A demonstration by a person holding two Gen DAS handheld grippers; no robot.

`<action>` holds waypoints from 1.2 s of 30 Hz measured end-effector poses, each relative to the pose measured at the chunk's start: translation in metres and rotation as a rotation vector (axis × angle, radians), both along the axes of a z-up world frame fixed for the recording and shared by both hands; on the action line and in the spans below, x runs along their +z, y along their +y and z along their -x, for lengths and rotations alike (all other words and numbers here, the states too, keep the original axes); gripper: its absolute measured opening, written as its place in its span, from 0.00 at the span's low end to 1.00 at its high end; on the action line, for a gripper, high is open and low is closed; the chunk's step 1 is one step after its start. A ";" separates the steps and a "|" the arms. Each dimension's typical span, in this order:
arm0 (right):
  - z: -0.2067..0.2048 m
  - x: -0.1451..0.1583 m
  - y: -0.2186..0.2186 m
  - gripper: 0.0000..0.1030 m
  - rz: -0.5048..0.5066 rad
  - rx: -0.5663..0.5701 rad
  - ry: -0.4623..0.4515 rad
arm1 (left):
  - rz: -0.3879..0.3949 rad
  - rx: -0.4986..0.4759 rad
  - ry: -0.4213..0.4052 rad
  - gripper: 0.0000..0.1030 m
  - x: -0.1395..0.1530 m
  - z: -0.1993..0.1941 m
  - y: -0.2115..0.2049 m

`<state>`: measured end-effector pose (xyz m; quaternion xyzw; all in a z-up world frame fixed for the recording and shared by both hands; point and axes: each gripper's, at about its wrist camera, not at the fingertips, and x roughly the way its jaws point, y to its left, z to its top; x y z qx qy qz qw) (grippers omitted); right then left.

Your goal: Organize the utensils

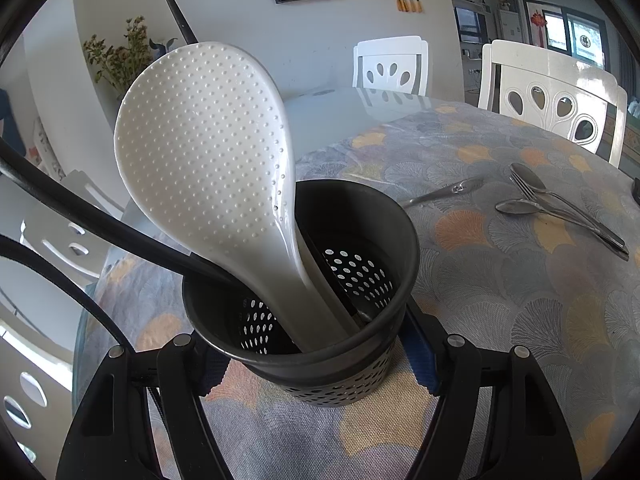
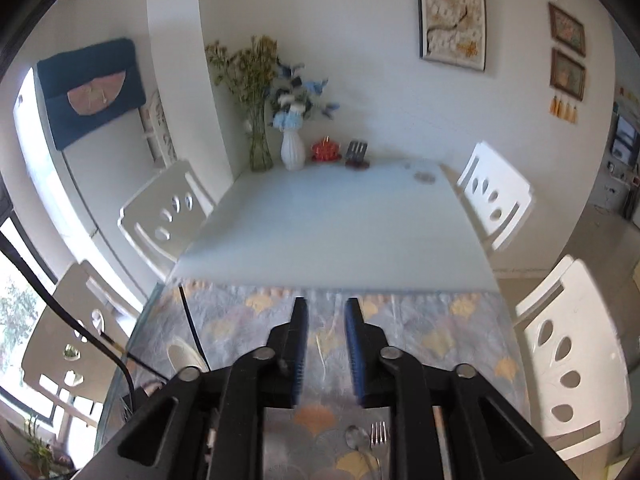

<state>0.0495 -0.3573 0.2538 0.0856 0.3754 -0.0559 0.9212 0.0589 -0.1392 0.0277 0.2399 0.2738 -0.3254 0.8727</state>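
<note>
A black perforated utensil holder (image 1: 320, 360) stands on the patterned tablecloth between the fingers of my left gripper (image 1: 316, 364), which is shut on its base. Inside it stand a white dimpled rice paddle (image 1: 204, 148) and a black-handled utensil (image 1: 180, 16). To the right on the cloth lie a fork (image 1: 568, 208), two spoons (image 1: 520, 207) and a separate metal utensil (image 1: 444, 193). My right gripper (image 2: 326, 308) is open and empty, held above the cloth. A spoon (image 2: 356, 438) and fork (image 2: 378, 434) lie below it.
White chairs (image 1: 556, 100) stand around the glass table (image 2: 332, 220). Two vases of flowers (image 2: 292, 148), a red ornament (image 2: 326, 150) and a small dark stand (image 2: 357, 154) sit at the table's far end by the wall. Black cables (image 1: 80, 208) cross at left.
</note>
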 end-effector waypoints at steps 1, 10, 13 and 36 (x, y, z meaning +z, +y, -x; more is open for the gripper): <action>-0.002 -0.007 -0.002 0.66 -0.013 0.022 0.022 | 0.000 0.000 0.000 0.69 0.000 0.000 0.000; -0.034 -0.128 -0.018 0.58 -0.189 0.254 0.270 | -0.003 0.002 -0.002 0.69 0.000 0.001 0.000; -0.063 -0.159 -0.038 0.57 -0.257 0.273 0.336 | -0.001 0.003 0.002 0.70 0.000 0.001 0.000; -0.137 -0.232 0.002 0.02 -0.061 0.410 0.396 | -0.009 0.011 0.005 0.70 -0.001 0.002 -0.001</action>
